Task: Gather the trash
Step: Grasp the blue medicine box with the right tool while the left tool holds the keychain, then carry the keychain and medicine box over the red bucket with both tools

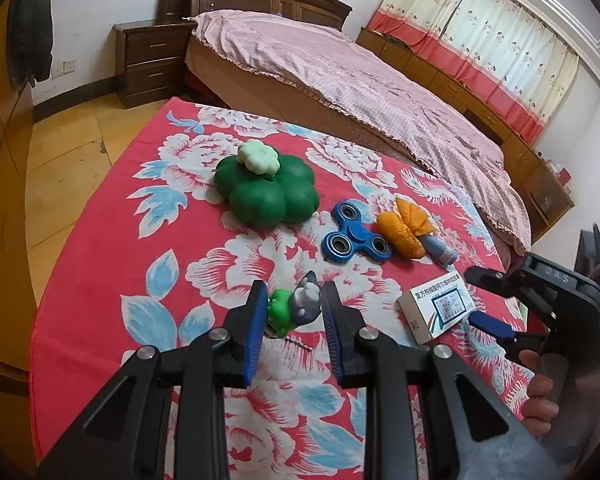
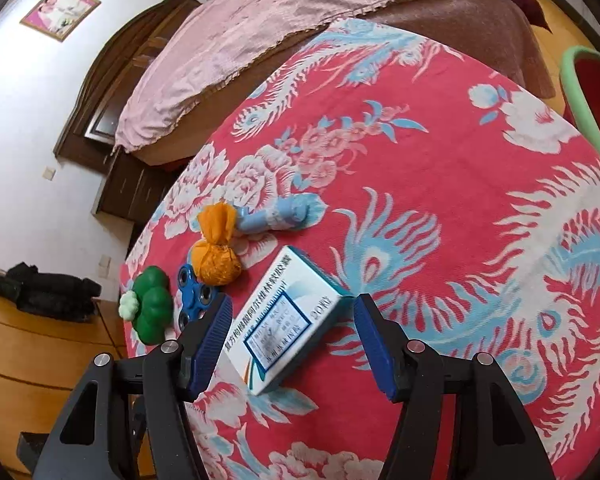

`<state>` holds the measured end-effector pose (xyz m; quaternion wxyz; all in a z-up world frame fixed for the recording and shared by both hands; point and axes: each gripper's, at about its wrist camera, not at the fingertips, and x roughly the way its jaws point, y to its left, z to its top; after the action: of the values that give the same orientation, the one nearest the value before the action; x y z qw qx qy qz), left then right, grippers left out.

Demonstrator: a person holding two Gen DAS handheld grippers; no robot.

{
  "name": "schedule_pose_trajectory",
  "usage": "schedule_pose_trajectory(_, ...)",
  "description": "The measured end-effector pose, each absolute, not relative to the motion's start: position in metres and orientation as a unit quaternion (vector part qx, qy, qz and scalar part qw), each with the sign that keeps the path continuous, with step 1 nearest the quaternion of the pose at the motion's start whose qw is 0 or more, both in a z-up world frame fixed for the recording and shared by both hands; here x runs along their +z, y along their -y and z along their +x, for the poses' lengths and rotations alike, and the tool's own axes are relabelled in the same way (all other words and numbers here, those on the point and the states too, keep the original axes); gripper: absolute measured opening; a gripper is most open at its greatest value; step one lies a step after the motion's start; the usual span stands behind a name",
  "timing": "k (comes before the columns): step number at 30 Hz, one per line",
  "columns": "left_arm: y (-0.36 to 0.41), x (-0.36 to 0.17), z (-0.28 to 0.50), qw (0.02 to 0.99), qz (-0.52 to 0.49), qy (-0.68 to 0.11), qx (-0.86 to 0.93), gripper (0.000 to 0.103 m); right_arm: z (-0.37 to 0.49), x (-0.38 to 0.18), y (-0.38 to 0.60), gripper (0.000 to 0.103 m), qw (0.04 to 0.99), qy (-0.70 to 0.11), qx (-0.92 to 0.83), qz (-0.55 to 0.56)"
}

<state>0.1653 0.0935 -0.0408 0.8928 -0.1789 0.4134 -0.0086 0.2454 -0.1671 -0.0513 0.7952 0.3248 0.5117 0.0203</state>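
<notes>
Straddling the white-and-blue cardboard medicine box (image 2: 286,320) with the spread, empty right gripper (image 2: 296,340).
Centre pads on its long sides; left gripper (image 1: 290,322) clenches a small green-and-grey toy figure (image 1: 294,306).

You see a matt printed cloth (image 2: 440,168) under a smooth cardboard box (image 2: 284,320), a glossy green plastic flower toy (image 1: 266,188) and ribbed blue gripper pads (image 2: 212,344).
</notes>
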Motion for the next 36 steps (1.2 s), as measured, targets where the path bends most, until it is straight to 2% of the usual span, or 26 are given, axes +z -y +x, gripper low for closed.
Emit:
schedule_pose_trajectory(8, -0.098, -0.045, 0.166, 0.890, -0.186, -0.417, -0.002, 0.027, 0.252, -0.054, 0.127, 0.070, 0.813, -0.517, 0.014, 0.267)
schedule_pose_trajectory(15, -0.103, -0.046, 0.162, 0.889, -0.194, -0.415, 0.002, 0.027, 0.255, -0.054, 0.083, 0.072, 0.850, -0.509, 0.033, 0.128)
schedule_pose_trajectory(22, -0.106, -0.046, 0.161, 0.888, -0.198, -0.414, 0.004, 0.027, 0.250, -0.059, 0.071, 0.075, 0.867, -0.492, 0.030, 0.074)
schedule_pose_trajectory(29, -0.103, -0.045, 0.157, 0.888, -0.196, -0.415, 0.000, 0.027, 0.237, -0.058, 0.074, 0.071, 0.864, -0.498, 0.051, 0.062)
schedule_pose_trajectory(36, -0.095, -0.040, 0.152, 0.890, -0.192, -0.413, -0.008, 0.027, 0.203, -0.052, 0.093, 0.059, 0.871, -0.483, 0.072, 0.056)
